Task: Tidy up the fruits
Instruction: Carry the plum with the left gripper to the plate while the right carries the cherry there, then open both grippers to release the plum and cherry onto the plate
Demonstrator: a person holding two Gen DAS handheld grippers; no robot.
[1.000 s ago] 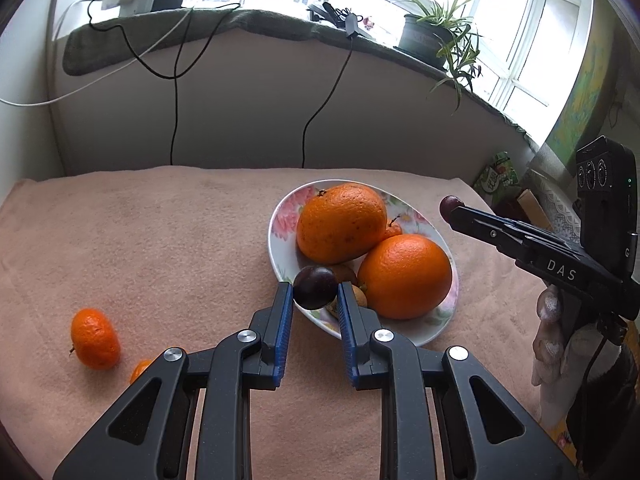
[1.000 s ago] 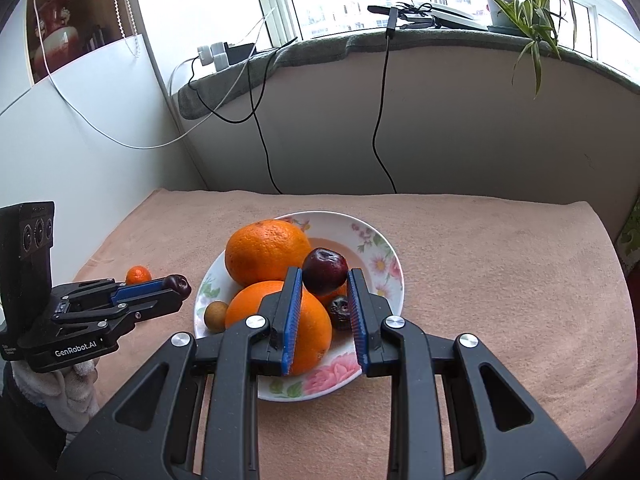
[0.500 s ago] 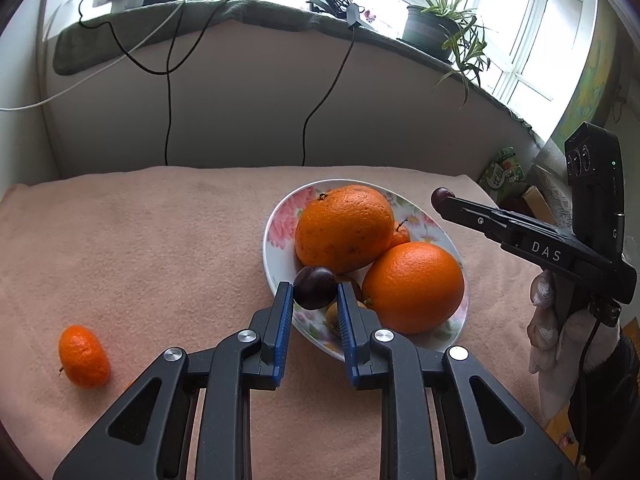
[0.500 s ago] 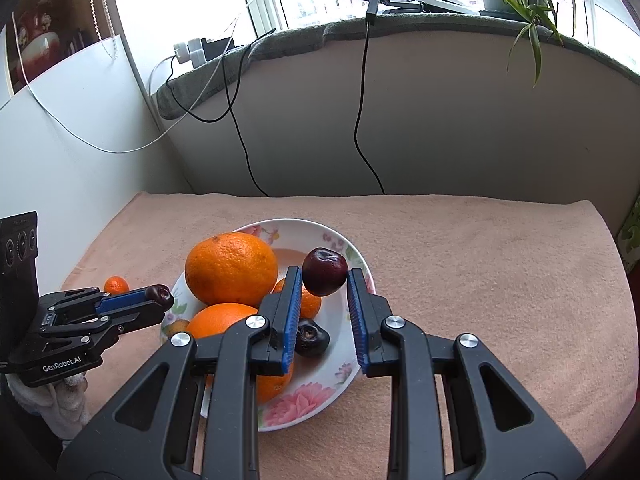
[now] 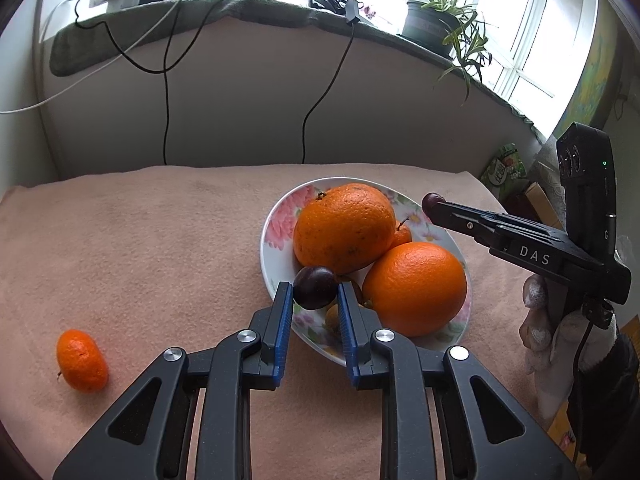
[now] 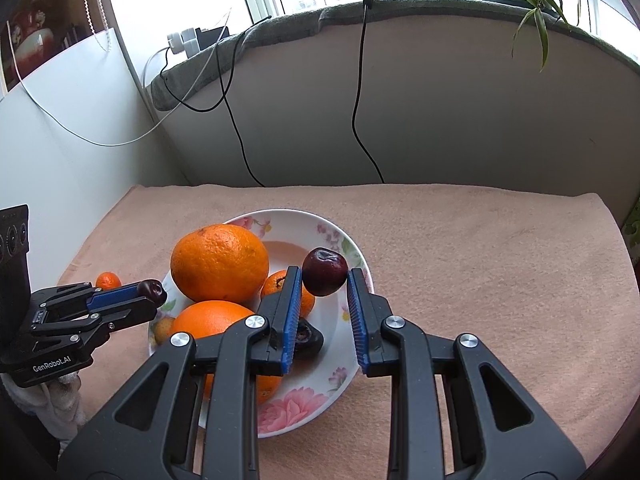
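Each gripper pinches a dark cherry over the plate (image 6: pixel 352 248), the left gripper (image 5: pixel 314 300) one cherry (image 5: pixel 315 287), the right gripper (image 6: pixel 323 284) another (image 6: pixel 325 271), and either round fruit (smooth-skinned) may roll off the heaped oranges (image 5: pixel 344 234) onto the cloth once released.

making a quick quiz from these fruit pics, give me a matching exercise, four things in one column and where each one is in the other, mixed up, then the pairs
Things:
1. small mandarin
2. two big oranges
3. dark cherry
4. potted spider plant

Places:
A. on the window sill
B. clamped between the left gripper fingers
C. lying loose on the pink cloth
D. in the flowered dish

Pairs: 1-C, 2-D, 3-B, 4-A
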